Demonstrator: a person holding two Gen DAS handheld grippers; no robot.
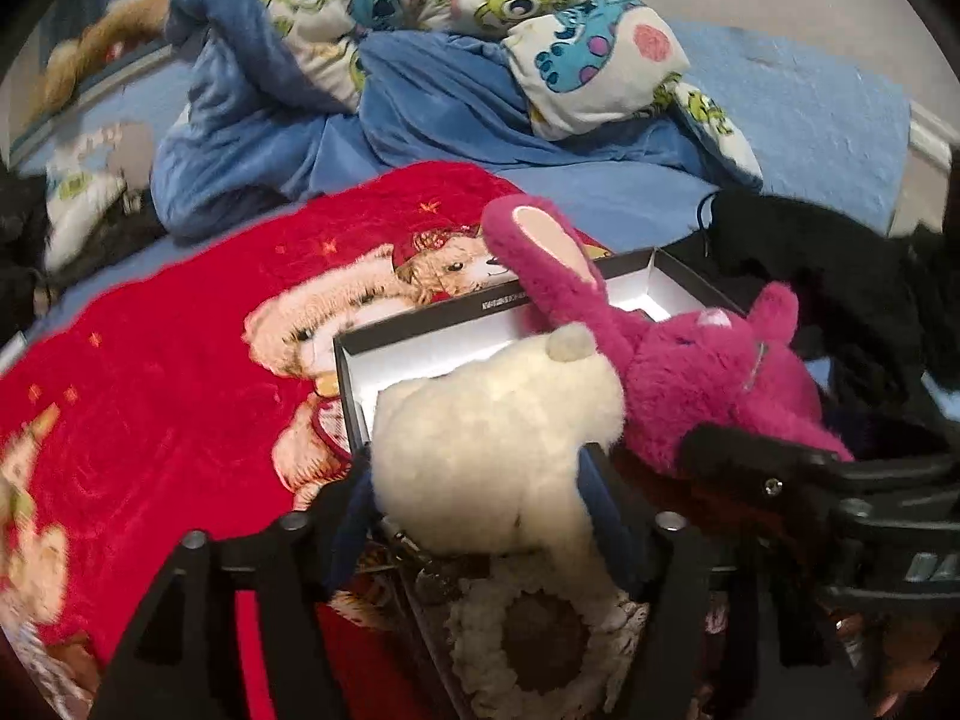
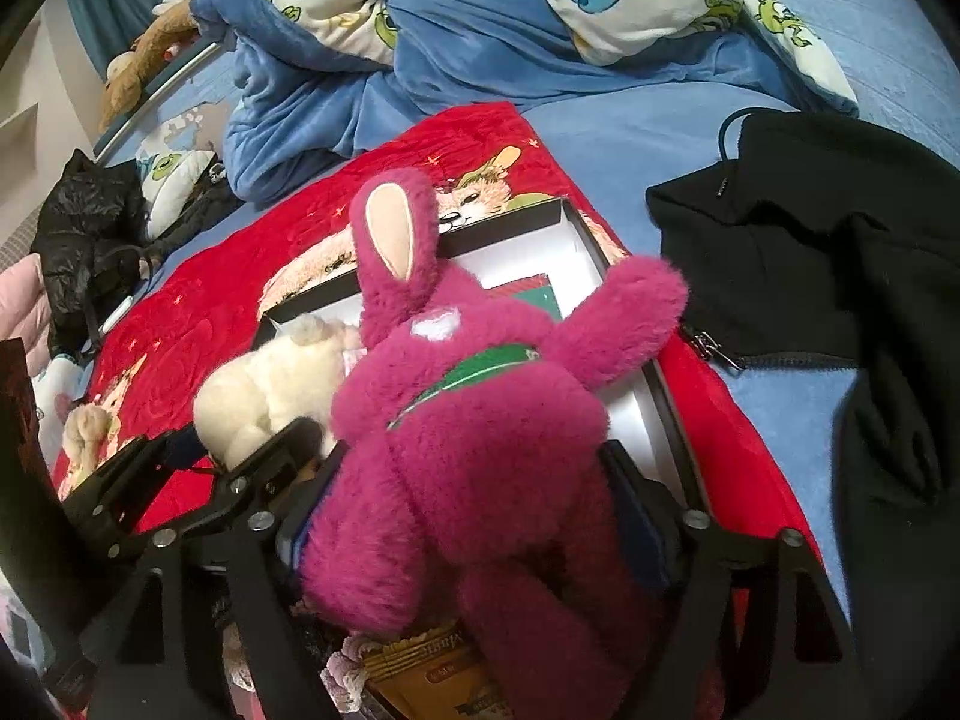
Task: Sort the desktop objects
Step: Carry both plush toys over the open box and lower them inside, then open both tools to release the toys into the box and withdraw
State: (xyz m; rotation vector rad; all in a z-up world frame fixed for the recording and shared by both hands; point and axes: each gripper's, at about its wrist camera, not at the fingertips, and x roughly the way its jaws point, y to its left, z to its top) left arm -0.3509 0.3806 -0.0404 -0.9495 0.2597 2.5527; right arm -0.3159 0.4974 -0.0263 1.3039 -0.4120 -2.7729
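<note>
Left gripper (image 1: 480, 468) pinching cream plush (image 1: 492, 432), right gripper (image 2: 474, 480) pinching pink bunny (image 2: 468, 420), both over open box (image 1: 420, 330) on red blanket (image 1: 150, 360)

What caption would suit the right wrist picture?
Right gripper holding a pink plush rabbit over an open box on a red blanket.

A long, fluffy pile is shown by the magenta plush rabbit (image 2: 474, 438); a woolly, curly one by the cream plush toy (image 1: 492, 438). The black-rimmed cardboard box (image 1: 420, 348) is lined matt white. The red fleece blanket (image 1: 180, 372) appears velvety.
</note>
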